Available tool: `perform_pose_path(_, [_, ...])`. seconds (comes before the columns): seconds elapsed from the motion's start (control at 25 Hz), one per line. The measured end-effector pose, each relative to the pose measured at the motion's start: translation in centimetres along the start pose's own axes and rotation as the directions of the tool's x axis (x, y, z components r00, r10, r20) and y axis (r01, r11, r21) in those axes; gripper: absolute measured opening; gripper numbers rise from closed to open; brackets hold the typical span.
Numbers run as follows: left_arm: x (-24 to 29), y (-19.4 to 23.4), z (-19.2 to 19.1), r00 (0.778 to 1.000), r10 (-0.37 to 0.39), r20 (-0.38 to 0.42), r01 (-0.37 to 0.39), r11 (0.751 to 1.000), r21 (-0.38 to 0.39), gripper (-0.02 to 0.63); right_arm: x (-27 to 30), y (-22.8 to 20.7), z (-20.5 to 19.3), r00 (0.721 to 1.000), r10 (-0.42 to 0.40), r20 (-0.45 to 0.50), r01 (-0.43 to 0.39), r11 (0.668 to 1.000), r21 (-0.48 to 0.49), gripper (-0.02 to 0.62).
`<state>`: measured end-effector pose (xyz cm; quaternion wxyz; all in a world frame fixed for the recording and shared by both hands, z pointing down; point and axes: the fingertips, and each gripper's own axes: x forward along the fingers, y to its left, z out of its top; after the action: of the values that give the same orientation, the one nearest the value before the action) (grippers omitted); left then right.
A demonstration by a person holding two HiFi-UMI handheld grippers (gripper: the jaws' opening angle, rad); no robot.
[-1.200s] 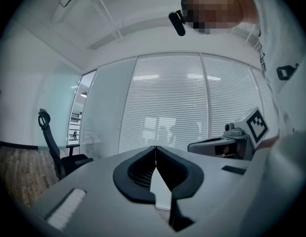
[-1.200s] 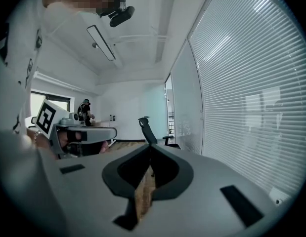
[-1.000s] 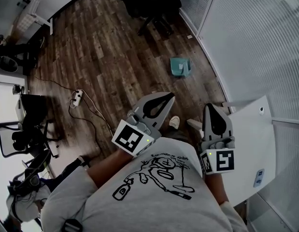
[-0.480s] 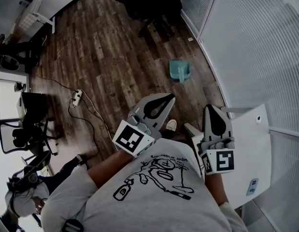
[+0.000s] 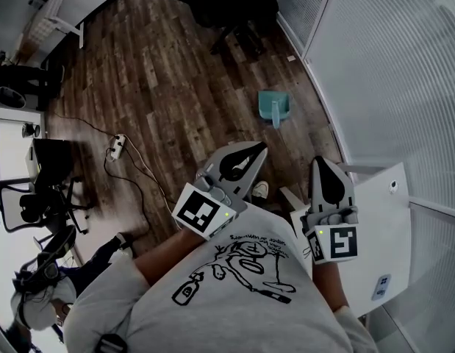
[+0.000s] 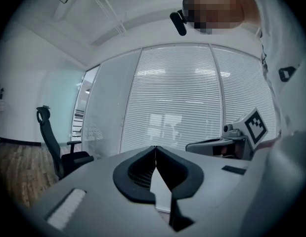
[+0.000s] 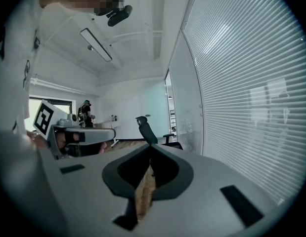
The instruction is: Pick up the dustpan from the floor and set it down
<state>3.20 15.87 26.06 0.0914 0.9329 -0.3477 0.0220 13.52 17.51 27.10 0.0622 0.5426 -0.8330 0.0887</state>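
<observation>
Head view: the teal dustpan [image 5: 274, 107] sits on the floor [image 5: 161, 72] near its edge by the glass wall [image 5: 374, 65], well ahead. The left gripper [image 5: 261, 148] and right gripper [image 5: 318, 160] are closed tight and empty. Step closer, open one wide, then grab the handle

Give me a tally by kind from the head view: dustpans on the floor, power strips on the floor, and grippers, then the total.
Teal dustpan: 1
White power strip: 1
Grippers: 2, the left gripper and the right gripper
Total: 4
</observation>
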Motion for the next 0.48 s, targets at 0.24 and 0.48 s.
perform_pose_path(0.24, [1.4, 3.1, 0.3, 1.000, -0.005, 0.002, 0.005, 1.000, -0.018, 0.002, 3.3, -0.2, 0.6, 1.000, -0.009, -0.009, 0.009, 1.000, 0.000, 0.005])
perform_pose_path(0.48, [2.9, 8.0, 1.5, 1.000, -0.017, 0.008, 0.017, 1.000, -0.016, 0.002, 8.3, 0.0, 2.0, 1.000, -0.015, -0.012, 0.015, 1.000, -0.013, 0.005])
